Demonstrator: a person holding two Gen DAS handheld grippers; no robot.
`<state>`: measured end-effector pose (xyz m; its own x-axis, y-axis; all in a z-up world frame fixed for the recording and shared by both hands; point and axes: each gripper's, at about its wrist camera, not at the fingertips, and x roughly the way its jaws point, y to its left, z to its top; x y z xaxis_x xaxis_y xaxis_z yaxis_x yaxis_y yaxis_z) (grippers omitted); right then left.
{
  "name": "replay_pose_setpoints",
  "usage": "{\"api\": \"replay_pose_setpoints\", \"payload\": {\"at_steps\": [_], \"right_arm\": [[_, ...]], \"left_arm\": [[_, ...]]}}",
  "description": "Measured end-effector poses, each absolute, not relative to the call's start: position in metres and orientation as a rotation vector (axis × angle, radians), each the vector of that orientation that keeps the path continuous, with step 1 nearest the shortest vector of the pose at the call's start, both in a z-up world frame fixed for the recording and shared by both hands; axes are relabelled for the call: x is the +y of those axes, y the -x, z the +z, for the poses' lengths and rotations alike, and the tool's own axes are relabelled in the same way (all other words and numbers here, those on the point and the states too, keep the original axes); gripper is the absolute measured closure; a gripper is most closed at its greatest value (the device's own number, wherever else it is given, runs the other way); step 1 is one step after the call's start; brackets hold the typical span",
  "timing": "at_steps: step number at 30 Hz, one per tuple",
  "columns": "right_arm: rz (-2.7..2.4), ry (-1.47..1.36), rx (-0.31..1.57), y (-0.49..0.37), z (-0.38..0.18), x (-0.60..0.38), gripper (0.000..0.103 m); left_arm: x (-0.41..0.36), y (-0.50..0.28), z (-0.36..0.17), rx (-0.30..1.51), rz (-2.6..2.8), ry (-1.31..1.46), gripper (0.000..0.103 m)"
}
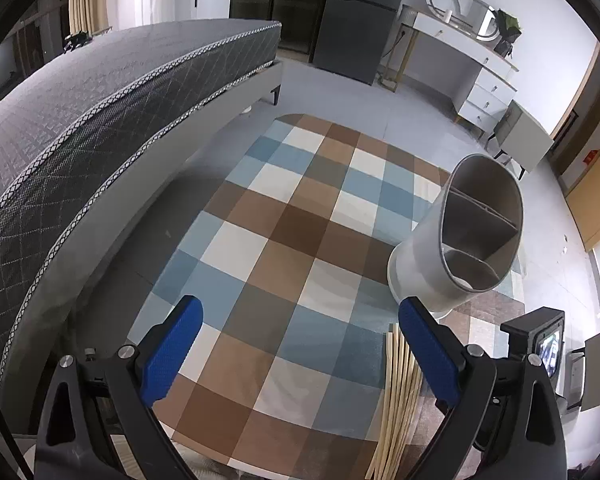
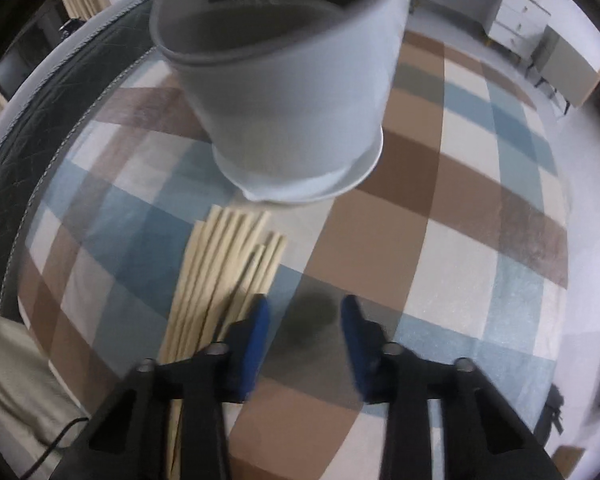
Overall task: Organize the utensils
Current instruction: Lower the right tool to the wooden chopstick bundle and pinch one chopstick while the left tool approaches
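Standing on the checked rug toward its right edge is a pale grey utensil holder, a tall cylinder on a wider round foot. Inner walls divide it into compartments; those that the left wrist view looks into show only bare walls, apart from a pale patch low in the nearest one that cannot be made out. In the right wrist view the utensil holder fills the upper middle, its far compartments out of sight.

A bundle of pale wooden chopsticks lies flat on the rug, side by side, the near ends just short of the holder's foot and not touching it.

The left gripper has its blue jaws spread wide with only rug between them; the chopsticks lie just beside and partly behind its right finger, outside the gap.

The right gripper is blurred, its jaws parted by a narrow gap with nothing in it. The chopsticks lie beside and under its left finger, and the holder stands beyond the fingertips.
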<state>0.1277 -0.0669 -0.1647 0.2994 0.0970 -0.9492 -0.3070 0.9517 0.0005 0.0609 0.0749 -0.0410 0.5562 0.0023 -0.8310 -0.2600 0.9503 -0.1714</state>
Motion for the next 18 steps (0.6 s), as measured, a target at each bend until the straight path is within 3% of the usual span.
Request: {"api": "replay_pose_setpoints", "payload": {"at_steps": [18], "right_arm": [[0.285, 0.188, 1.247, -0.117, -0.158, -0.065, 0.075]], "left_arm": [[0.08, -0.067, -0.046, 0.993, 0.139, 0.33, 0.007]]}}
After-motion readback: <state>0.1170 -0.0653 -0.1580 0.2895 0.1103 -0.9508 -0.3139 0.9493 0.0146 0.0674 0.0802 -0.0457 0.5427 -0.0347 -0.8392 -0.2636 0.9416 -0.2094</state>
